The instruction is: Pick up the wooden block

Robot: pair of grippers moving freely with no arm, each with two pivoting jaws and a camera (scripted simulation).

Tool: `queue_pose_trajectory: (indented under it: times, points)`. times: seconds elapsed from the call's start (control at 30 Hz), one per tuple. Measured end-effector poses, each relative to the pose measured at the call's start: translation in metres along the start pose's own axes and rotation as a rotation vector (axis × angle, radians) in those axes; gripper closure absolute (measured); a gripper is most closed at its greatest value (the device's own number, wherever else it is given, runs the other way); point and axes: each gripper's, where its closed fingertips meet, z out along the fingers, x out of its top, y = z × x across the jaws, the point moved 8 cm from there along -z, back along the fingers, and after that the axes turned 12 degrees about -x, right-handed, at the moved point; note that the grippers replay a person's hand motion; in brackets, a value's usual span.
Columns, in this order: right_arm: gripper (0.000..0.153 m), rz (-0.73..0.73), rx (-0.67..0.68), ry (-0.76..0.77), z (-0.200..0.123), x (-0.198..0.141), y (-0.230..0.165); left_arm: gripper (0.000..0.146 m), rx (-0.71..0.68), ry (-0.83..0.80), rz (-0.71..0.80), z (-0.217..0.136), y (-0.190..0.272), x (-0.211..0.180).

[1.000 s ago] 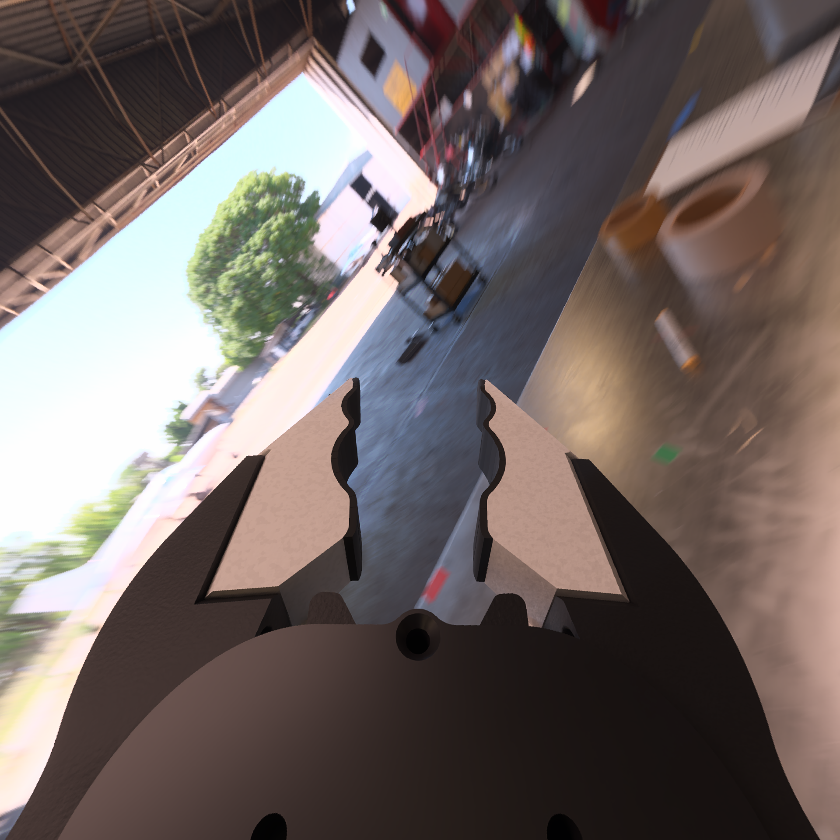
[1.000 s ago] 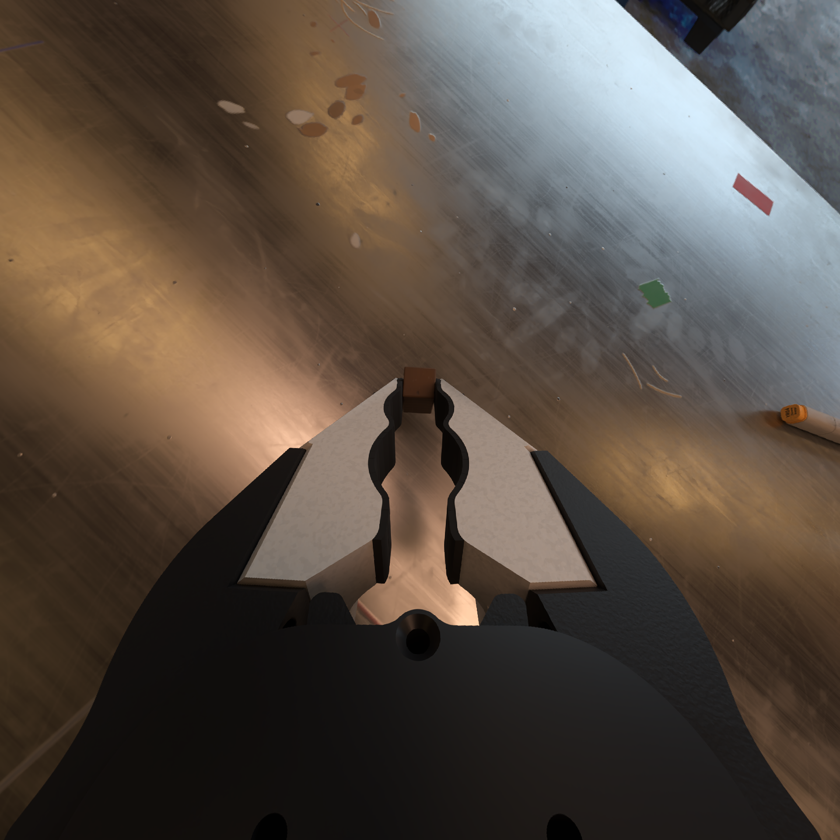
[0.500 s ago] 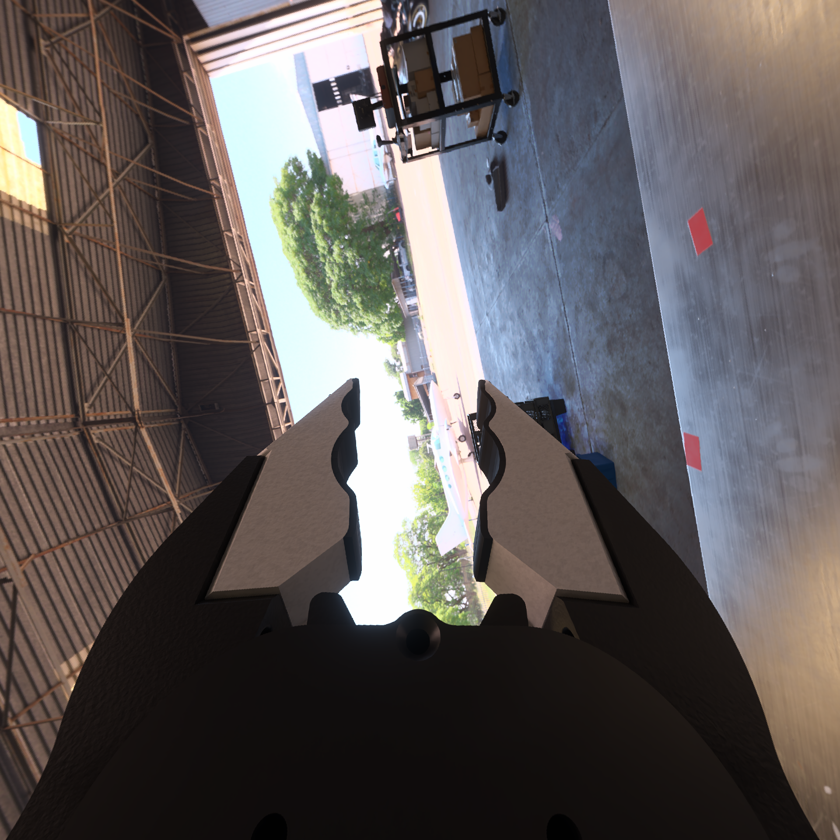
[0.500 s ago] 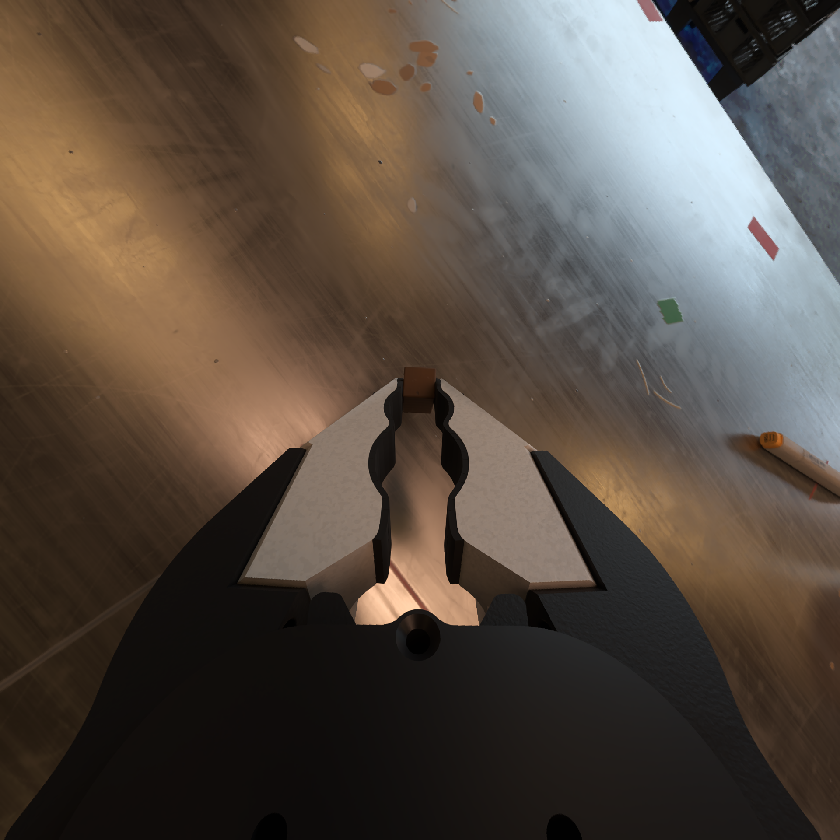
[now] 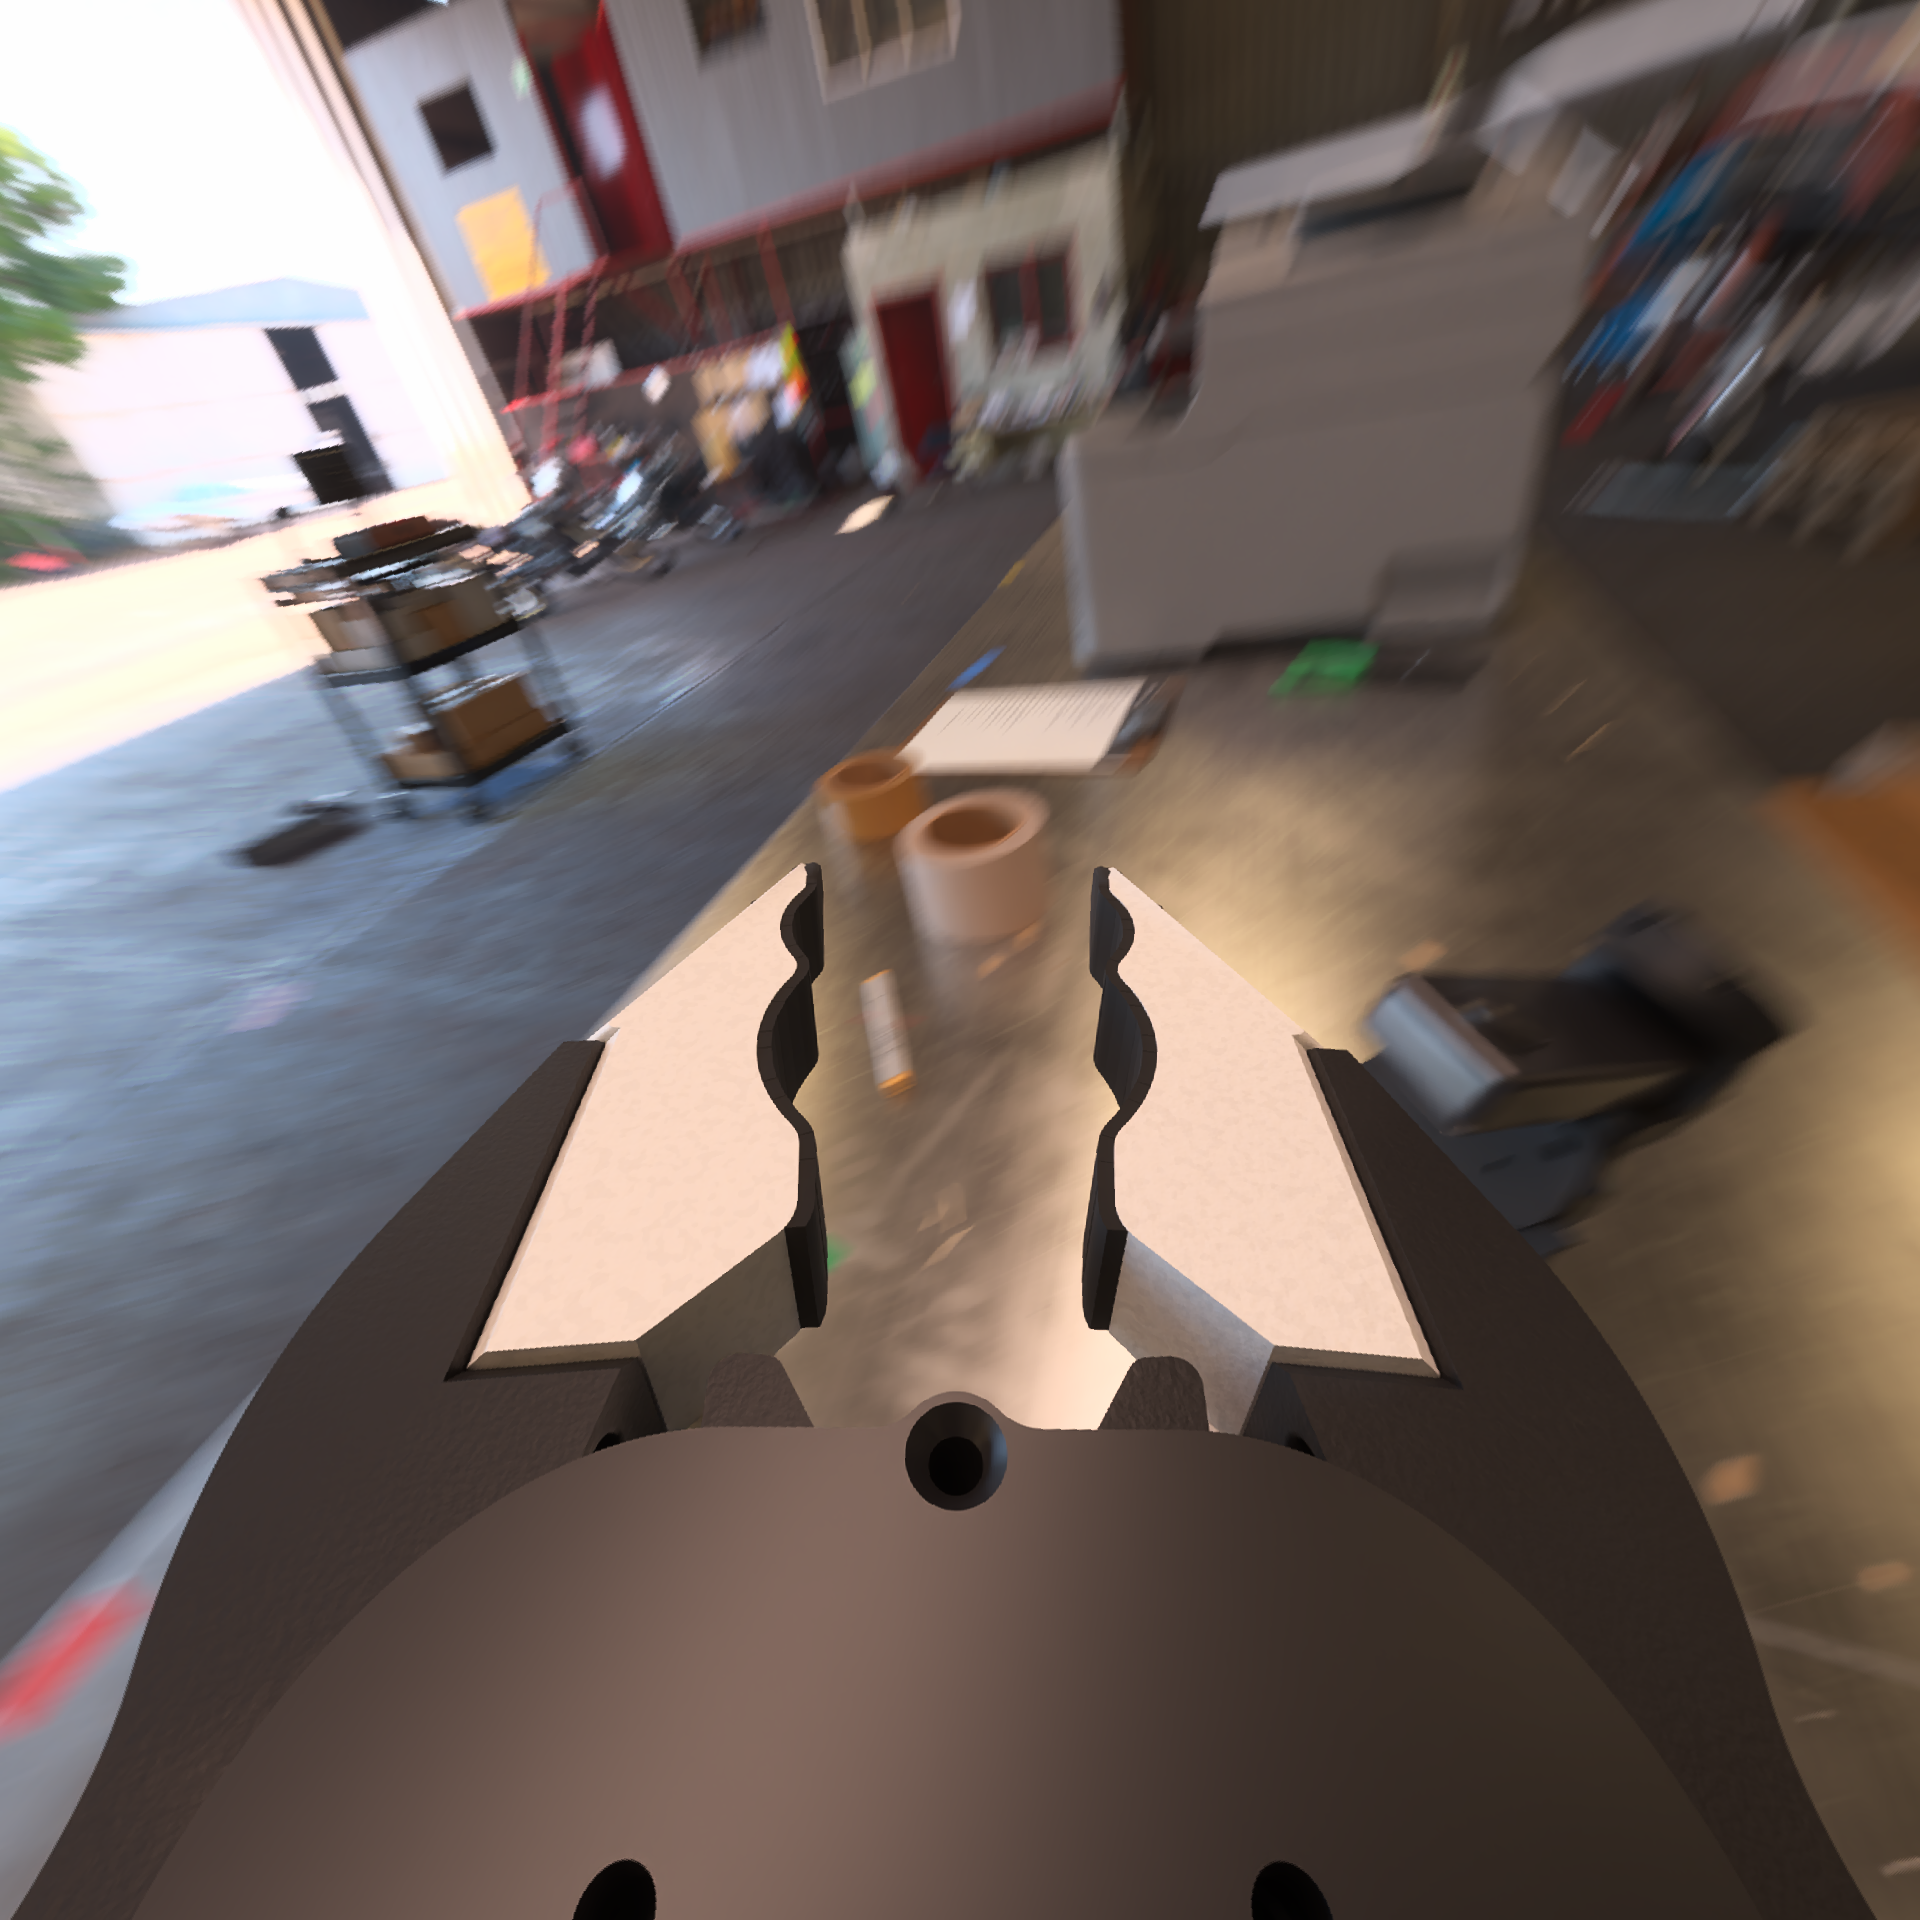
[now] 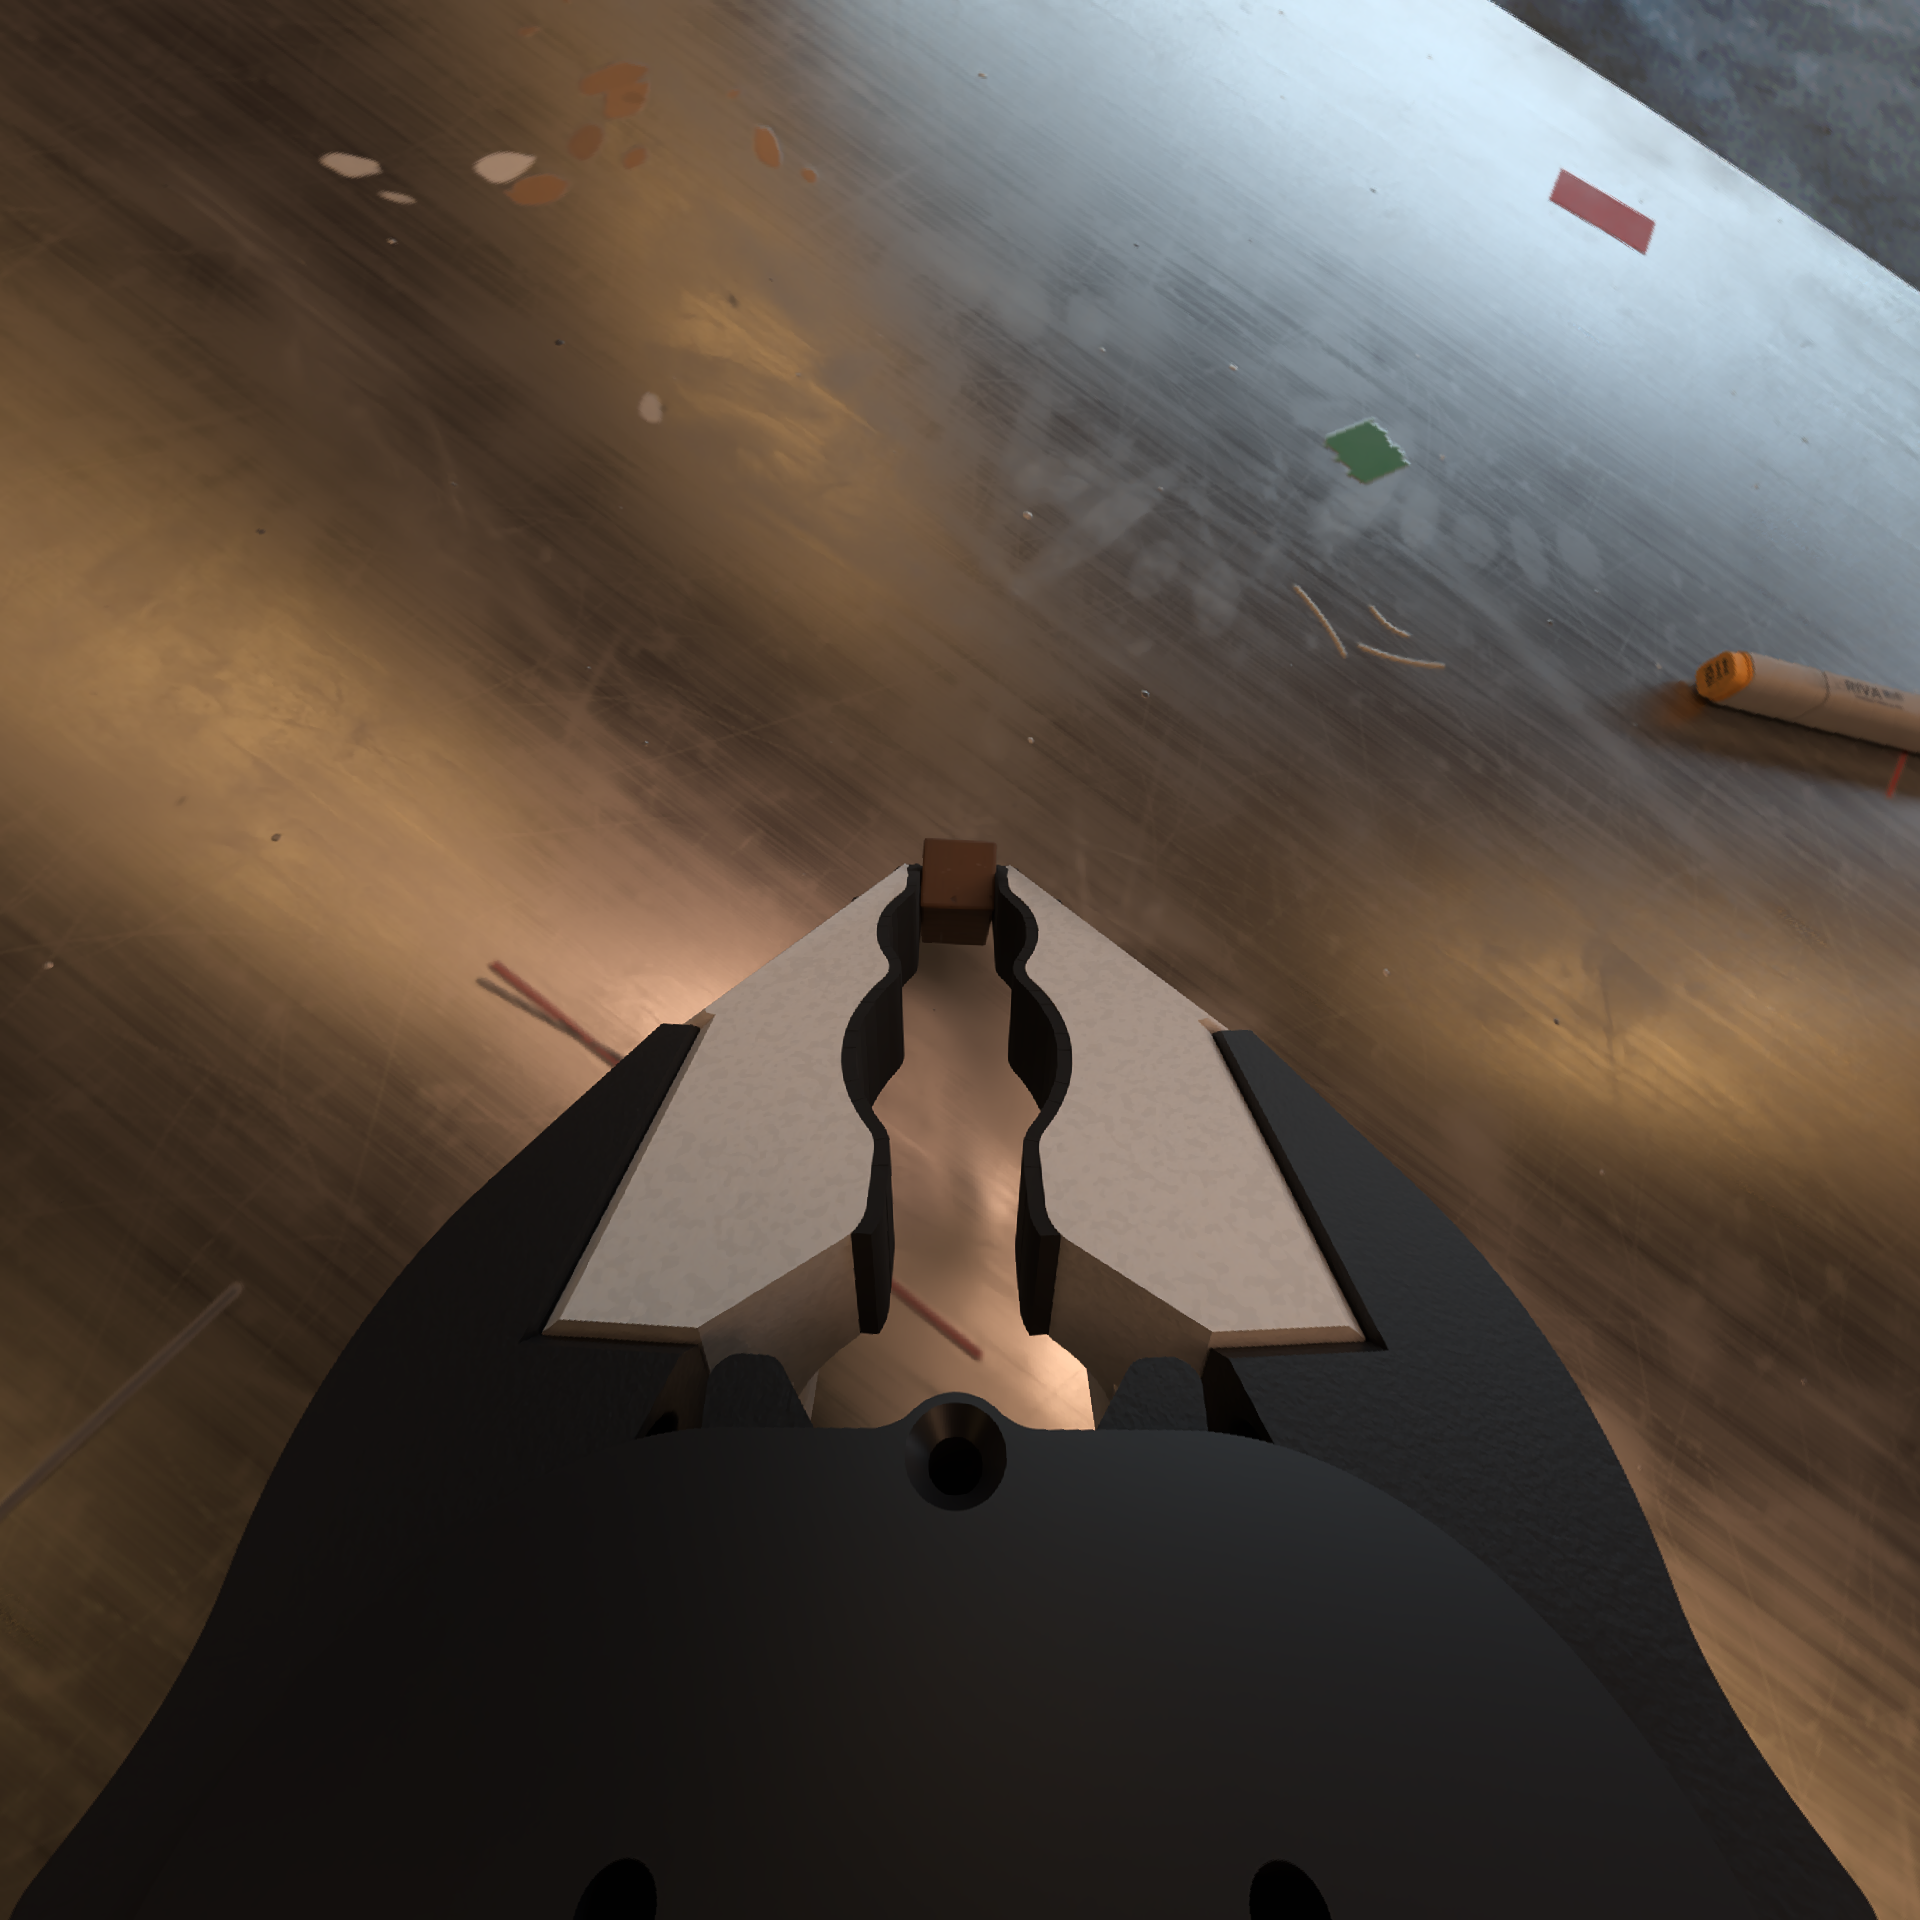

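Note:
The wooden block (image 6: 957, 888) is a small brown cube pinched between the tips of my right gripper (image 6: 957, 883), held above the brushed metal table (image 6: 520, 623). My left gripper (image 5: 954, 883) is open and empty, looking along the table's left edge. My right gripper also shows in the left wrist view (image 5: 1558, 1070) as a blurred dark shape on the right; the block is not visible there.
A marker with an orange cap (image 6: 1808, 707) lies at the right, also in the left wrist view (image 5: 886, 1029). Two tape rolls (image 5: 971, 862) (image 5: 868, 792), a paper sheet (image 5: 1029, 722) and a grey machine (image 5: 1299, 520) stand farther along. Green (image 6: 1366, 450) and red (image 6: 1600, 211) patches mark the table.
My left gripper has swung round from facing the hangar opening to facing along the table, still open. My right gripper keeps its grip on the block and has shifted slightly over the table.

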Motion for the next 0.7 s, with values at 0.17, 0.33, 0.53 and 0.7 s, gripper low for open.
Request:
queue_pose_trajectory:
  times: [0.17, 0.33, 0.53, 0.7]
  points:
    - [0.14, 0.027, -0.019, -0.01, 0.001, -0.002, 0.002, 0.095, -0.078, 0.271, -0.212, -0.026, 0.016, -0.03]
    - [0.14, 0.043, -0.03, -0.038, 0.004, -0.003, 0.001, 0.095, -0.067, 0.259, -0.261, -0.048, 0.025, -0.046]
    - [0.14, 0.059, -0.033, -0.067, 0.006, -0.004, -0.001, 0.095, -0.041, 0.214, -0.227, -0.06, 0.035, -0.048]
    - [0.14, 0.06, -0.031, -0.074, 0.007, -0.006, -0.003, 0.095, -0.04, 0.193, -0.202, -0.062, 0.041, -0.039]
